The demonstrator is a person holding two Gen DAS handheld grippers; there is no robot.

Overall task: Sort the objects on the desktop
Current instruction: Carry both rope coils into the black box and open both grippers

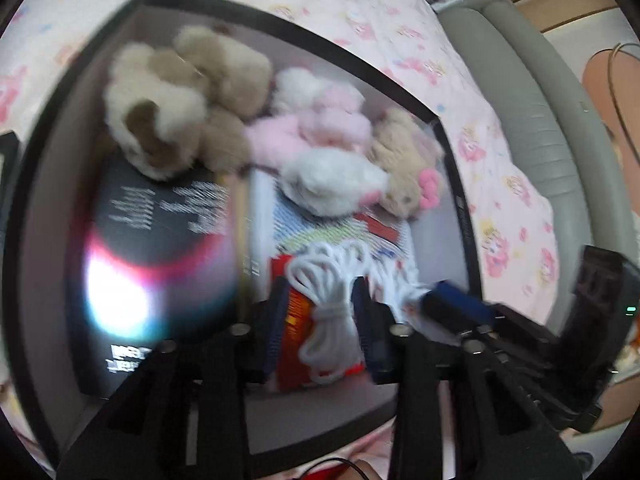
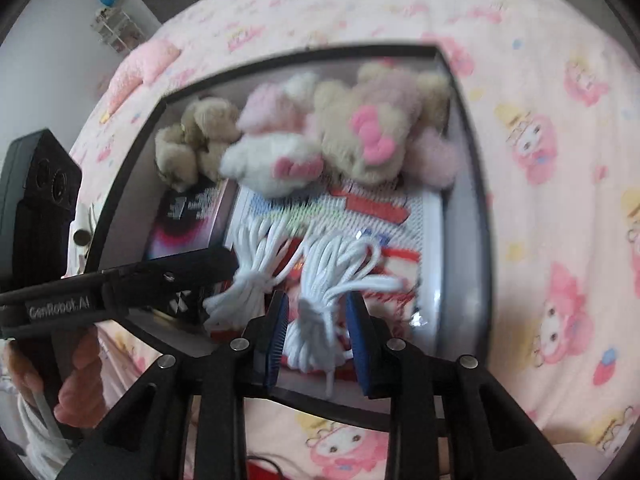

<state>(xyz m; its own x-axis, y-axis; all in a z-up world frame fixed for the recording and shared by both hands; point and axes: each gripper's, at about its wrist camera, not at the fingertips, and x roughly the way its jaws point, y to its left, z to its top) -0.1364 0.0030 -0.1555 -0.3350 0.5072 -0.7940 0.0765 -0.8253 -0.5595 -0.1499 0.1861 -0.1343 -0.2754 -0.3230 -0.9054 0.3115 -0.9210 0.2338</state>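
- Box (image 2: 476,200) on the bed already holds plush toys (image 2: 360,132) and books.
- Left gripper (image 1: 320,320): jaws narrow, pinching a cord bundle (image 1: 328,308) over the box.
- Right gripper (image 2: 316,320): jaws slightly apart around the second bundle (image 2: 320,312); grip unclear.
- I reckon it's nearly done.

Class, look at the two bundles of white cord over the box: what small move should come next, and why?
Probably open both sets of fingers. Each coiled white cord bundle, left and right, already hangs over the books inside the black-rimmed box, so letting go should drop them in.
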